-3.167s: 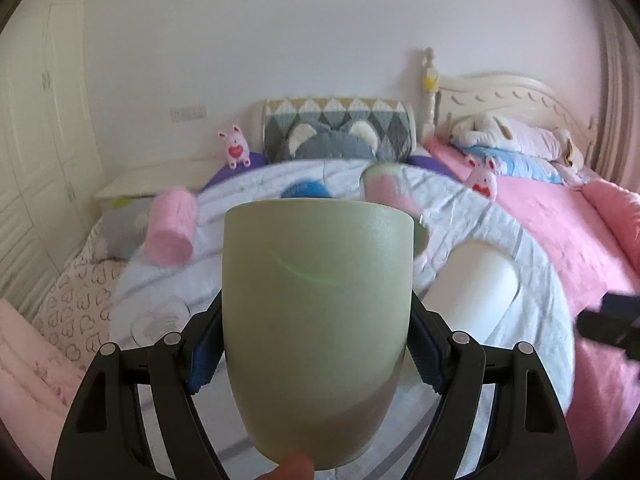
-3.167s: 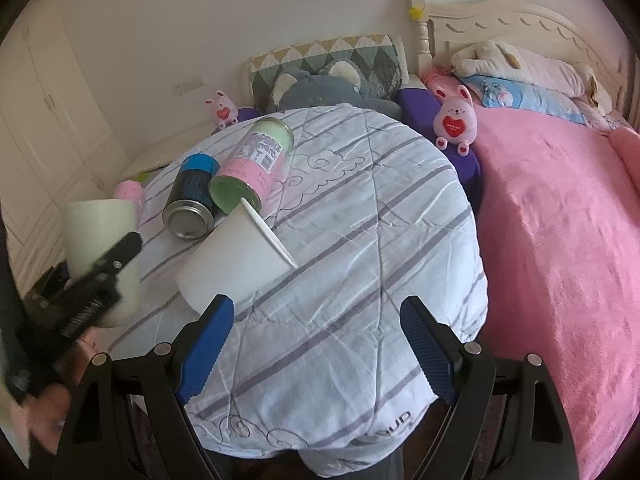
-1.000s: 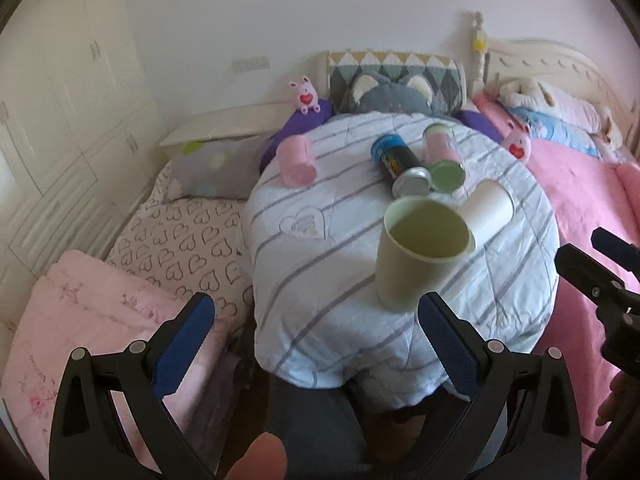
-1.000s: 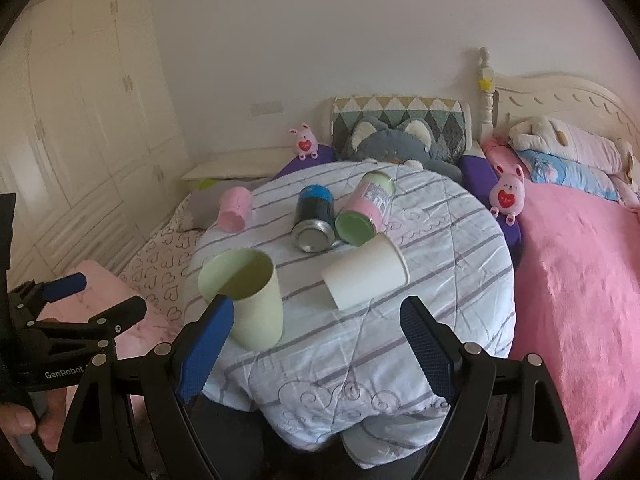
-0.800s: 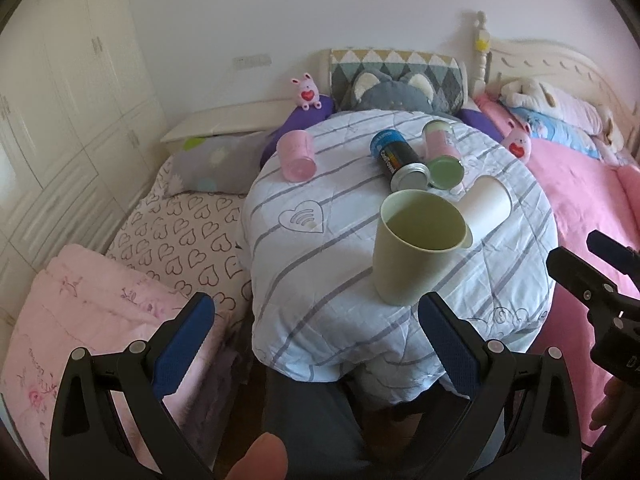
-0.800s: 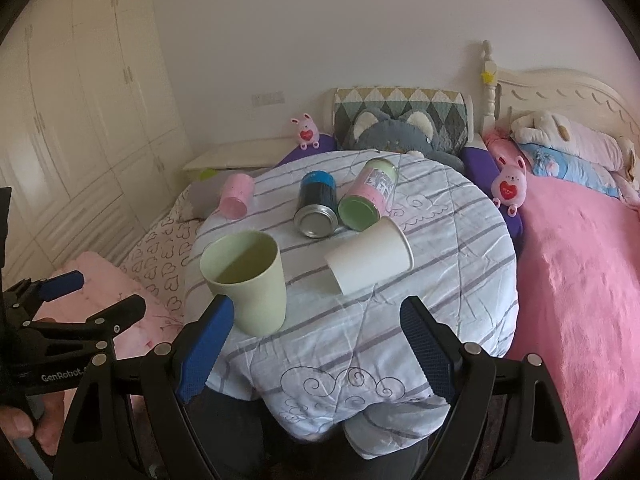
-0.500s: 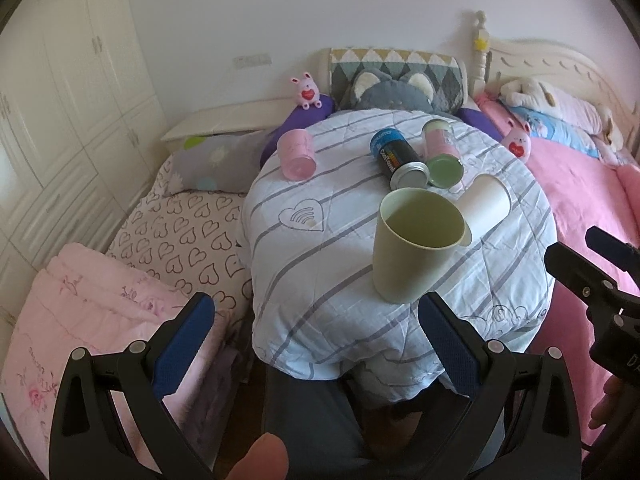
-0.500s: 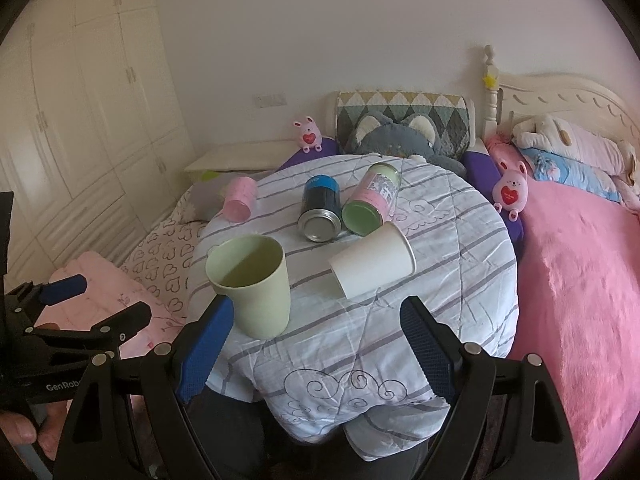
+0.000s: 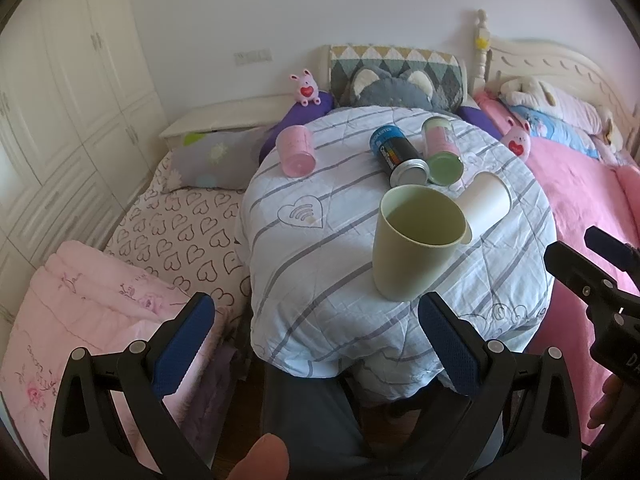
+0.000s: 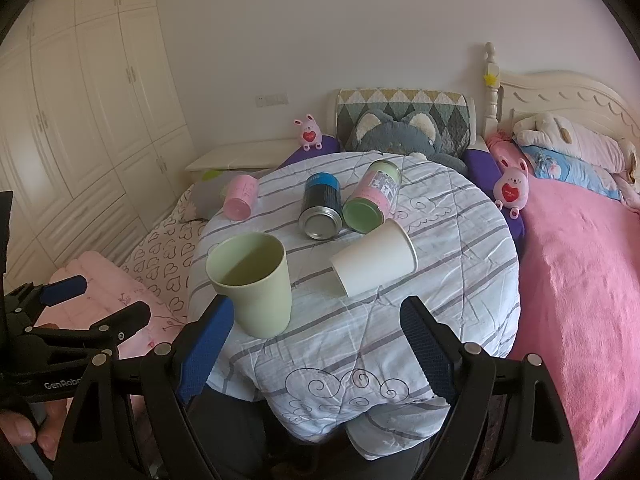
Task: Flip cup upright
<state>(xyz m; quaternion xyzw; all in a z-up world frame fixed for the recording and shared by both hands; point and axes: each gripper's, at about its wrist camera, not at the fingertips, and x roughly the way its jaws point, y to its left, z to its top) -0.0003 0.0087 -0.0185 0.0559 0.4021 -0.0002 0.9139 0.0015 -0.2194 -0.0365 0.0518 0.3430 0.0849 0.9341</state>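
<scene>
A pale green cup (image 9: 412, 240) stands upright, mouth up, near the front edge of the round table (image 9: 320, 264) with its striped cloth; it also shows in the right wrist view (image 10: 252, 280). My left gripper (image 9: 316, 344) is open and empty, held back from the table and below its edge. My right gripper (image 10: 316, 340) is open and empty, in front of the table. A white cup (image 10: 374, 262) lies on its side to the right of the green cup.
A pink cup (image 9: 296, 152), a dark blue can (image 9: 396, 154) and a pink-and-green jar (image 9: 442, 150) lie on their sides farther back on the table. A pink bed (image 10: 580, 280) is at the right. Bedding (image 9: 100, 320) lies at the left.
The left gripper held the green cup 3.2 s ago; it now stands free on the table. In the last second both grippers drifted only slightly.
</scene>
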